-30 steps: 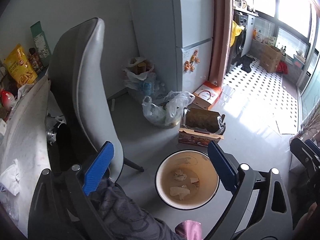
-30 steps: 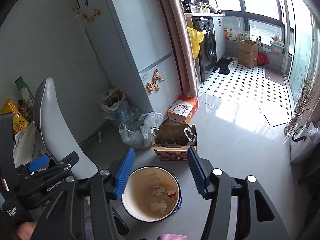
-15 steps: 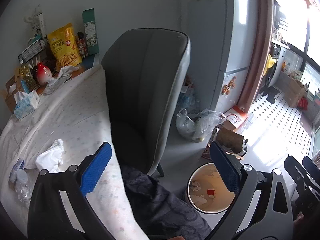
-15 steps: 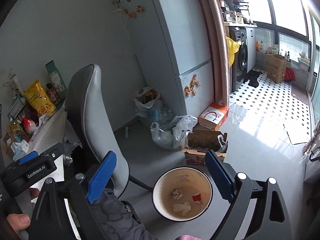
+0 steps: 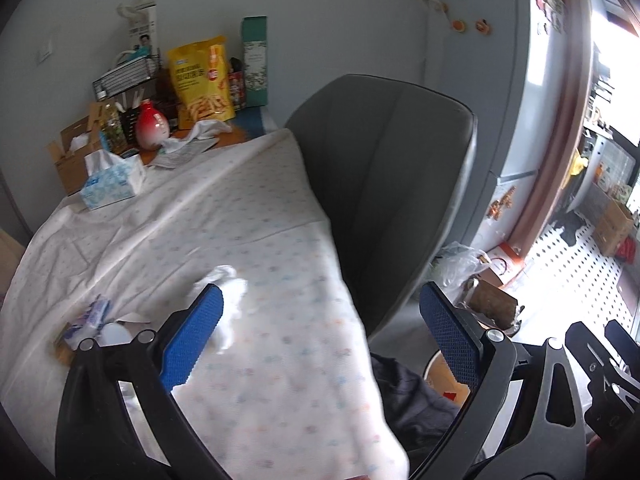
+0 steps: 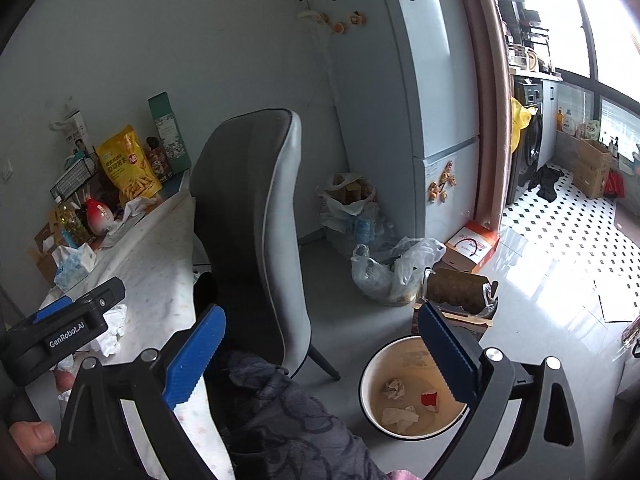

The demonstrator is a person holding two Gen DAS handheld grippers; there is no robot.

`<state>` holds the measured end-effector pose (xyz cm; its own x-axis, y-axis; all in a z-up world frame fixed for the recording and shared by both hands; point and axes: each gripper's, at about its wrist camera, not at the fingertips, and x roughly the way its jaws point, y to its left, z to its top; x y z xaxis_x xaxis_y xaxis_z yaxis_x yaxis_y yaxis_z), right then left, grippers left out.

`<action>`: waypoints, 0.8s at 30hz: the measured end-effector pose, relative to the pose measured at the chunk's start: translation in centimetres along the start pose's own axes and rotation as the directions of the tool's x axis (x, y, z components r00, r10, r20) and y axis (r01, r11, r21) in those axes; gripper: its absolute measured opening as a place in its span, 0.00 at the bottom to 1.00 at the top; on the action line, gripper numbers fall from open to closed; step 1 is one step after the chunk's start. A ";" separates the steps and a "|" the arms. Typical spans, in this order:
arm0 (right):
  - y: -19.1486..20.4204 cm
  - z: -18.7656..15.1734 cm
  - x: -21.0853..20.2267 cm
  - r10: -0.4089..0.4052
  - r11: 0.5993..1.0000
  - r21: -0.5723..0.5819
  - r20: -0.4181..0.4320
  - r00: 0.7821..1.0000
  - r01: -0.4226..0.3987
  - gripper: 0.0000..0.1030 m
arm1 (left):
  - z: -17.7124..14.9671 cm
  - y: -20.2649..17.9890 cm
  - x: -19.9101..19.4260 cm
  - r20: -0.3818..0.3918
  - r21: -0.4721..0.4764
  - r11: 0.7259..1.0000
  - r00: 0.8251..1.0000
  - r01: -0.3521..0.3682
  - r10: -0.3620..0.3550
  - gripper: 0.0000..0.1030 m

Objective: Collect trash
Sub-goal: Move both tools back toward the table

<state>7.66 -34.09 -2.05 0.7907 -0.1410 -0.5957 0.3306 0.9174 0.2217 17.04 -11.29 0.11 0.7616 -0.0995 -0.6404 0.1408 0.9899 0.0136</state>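
A round bin [image 6: 412, 392] stands on the floor by the chair, holding crumpled tissues and a red scrap; its rim shows in the left wrist view [image 5: 438, 372]. A crumpled white tissue [image 5: 230, 304] lies on the white tablecloth [image 5: 180, 240], with a small blue-white wrapper [image 5: 90, 318] to its left. My left gripper [image 5: 320, 340] is open and empty above the table edge, its left finger just in front of the tissue. My right gripper [image 6: 320, 356] is open and empty, between chair and bin. The left gripper's body [image 6: 64, 328] shows at the left of the right wrist view.
A grey chair [image 5: 384, 184] stands against the table. At the table's back are a tissue box [image 5: 110, 178], a yellow snack bag [image 5: 202, 80] and a red vase [image 5: 151, 128]. Plastic bags [image 6: 394, 268] and cardboard boxes [image 6: 460, 296] lie on the floor by the fridge [image 6: 424, 92].
My left gripper swung from over the bin up and left to the table; the tissue is now at its left finger. My right gripper turned left, so chair and table came into view.
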 end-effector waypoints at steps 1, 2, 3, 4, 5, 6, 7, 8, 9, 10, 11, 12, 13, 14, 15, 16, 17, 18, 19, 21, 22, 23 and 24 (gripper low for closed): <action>0.9 -0.1 0.0 0.008 1.000 -0.011 -0.003 1.000 -0.008 0.92 | -0.1 0.9 -0.2 0.003 -0.012 1.000 1.000 -0.011 0.011 0.95; 1.5 -0.2 0.0 0.015 1.000 -0.021 -0.004 1.000 -0.016 0.92 | -0.2 1.7 -0.3 0.004 -0.022 1.000 1.000 -0.019 0.019 0.95; 2.4 -0.3 -0.1 0.024 0.999 -0.033 -0.005 1.000 -0.024 0.92 | -0.3 2.5 -0.3 0.003 -0.032 0.999 1.000 -0.027 0.027 0.95; 3.0 -0.4 -0.1 0.030 0.999 -0.041 -0.006 1.000 -0.030 0.92 | -0.4 3.4 -0.4 0.000 -0.044 0.998 0.999 -0.035 0.035 0.95; 3.8 -0.5 -0.2 0.039 0.998 -0.051 -0.008 0.999 -0.040 0.92 | -0.5 4.3 -0.5 0.001 -0.054 0.997 0.999 -0.045 0.045 0.95; 4.4 -0.5 -0.2 0.047 0.997 -0.059 -0.009 0.999 -0.047 0.92 | -0.6 4.9 -0.6 0.002 -0.061 0.997 0.999 -0.053 0.054 0.95; 5.2 -0.6 -0.2 0.055 0.996 -0.069 -0.009 0.998 -0.056 0.92 | -0.6 5.7 -0.7 0.003 -0.072 0.995 0.998 -0.066 0.067 0.95; 5.9 -0.5 -0.1 0.064 0.995 -0.079 -0.013 0.998 -0.065 0.92 | -0.7 6.5 -0.8 0.005 -0.083 0.994 0.997 -0.077 0.078 0.95; 6.5 -0.6 -0.1 0.076 0.993 -0.088 -0.016 0.997 -0.077 0.92 | -0.8 7.3 -1.0 0.007 -0.096 0.992 0.996 -0.086 0.087 0.95; 7.4 -0.6 -0.1 0.086 0.991 -0.102 -0.019 0.996 -0.088 0.92 | -0.9 8.2 -1.0 0.009 -0.114 0.989 0.995 -0.096 0.097 0.95; 8.2 -0.6 -0.1 0.096 0.988 -0.118 -0.021 0.995 -0.098 0.92 | -1.0 8.9 -1.1 0.008 -0.129 0.986 0.994 -0.103 0.105 0.95; 9.1 -0.6 0.0 0.107 0.985 -0.135 -0.024 0.994 -0.109 0.92 | -1.1 9.8 -1.2 0.009 -0.146 0.983 0.993 -0.112 0.115 0.95; 9.8 -0.7 0.0 0.116 0.982 -0.146 -0.029 0.993 -0.119 0.92 | -1.2 10.4 -1.3 0.010 -0.155 0.981 0.992 -0.120 0.123 0.95; 10.4 -0.7 0.1 0.125 0.980 -0.154 -0.034 0.992 -0.128 0.92 | -1.3 11.0 -1.4 0.009 -0.167 0.977 0.991 -0.131 0.134 0.95; 11.1 -0.7 0.2 0.134 0.977 -0.165 -0.038 0.990 -0.138 0.92 | -1.5 11.7 -1.5 0.010 -0.178 0.974 0.989 -0.140 0.144 0.95; 11.9 -0.8 0.2 0.143 0.972 -0.180 -0.044 0.989 -0.148 0.92 | -1.7 12.5 -1.6 0.009 -0.192 0.969 0.988 -0.152 0.157 0.95; 12.6 -0.9 0.3 0.152 0.969 -0.191 -0.049 0.987 -0.158 0.92 | -1.9 13.1 -1.7 0.007 -0.203 0.966 0.986 -0.162 0.167 0.95; 13.4 -1.0 0.3 0.163 0.964 -0.203 -0.054 0.985 -0.170 0.92 | -2.1 13.7 -1.8 0.004 -0.214 0.962 0.984 -0.171 0.176 0.95; 14.0 -1.2 0.4 0.169 0.961 -0.212 -0.059 0.984 -0.178 0.92 | -2.4 14.6 -1.9 0.001 -0.227 0.957 0.982 -0.182 0.188 0.95; 15.4 -1.5 0.7 0.183 0.954 -0.229 -0.072 0.980 -0.195 0.92 | -2.8 15.7 -2.0 -0.007 -0.245 0.949 0.979 -0.200 0.205 0.95; 16.0 -1.7 0.8 0.192 0.950 -0.236 -0.080 0.978 -0.205 0.92 | -3.1 16.5 -2.0 -0.013 -0.254 0.944 0.977 -0.211 0.215 0.95; 16.6 -1.9 1.0 0.198 0.946 -0.243 -0.085 0.977 -0.213 0.92 | -3.3 17.1 -2.0 -0.018 -0.260 0.940 0.975 -0.219 0.222 0.95; 17.2 -2.1 1.1 0.203 0.943 -0.250 -0.090 0.975 -0.219 0.92 | -3.5 17.6 -2.0 -0.022 -0.266 0.937 0.973 -0.227 0.229 0.95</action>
<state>13.10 -17.69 -0.54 0.7917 0.0819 -0.6054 0.0097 0.9892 0.1464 15.83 6.72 -1.05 0.7594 0.1324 -0.6370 -0.2090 0.9768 -0.0461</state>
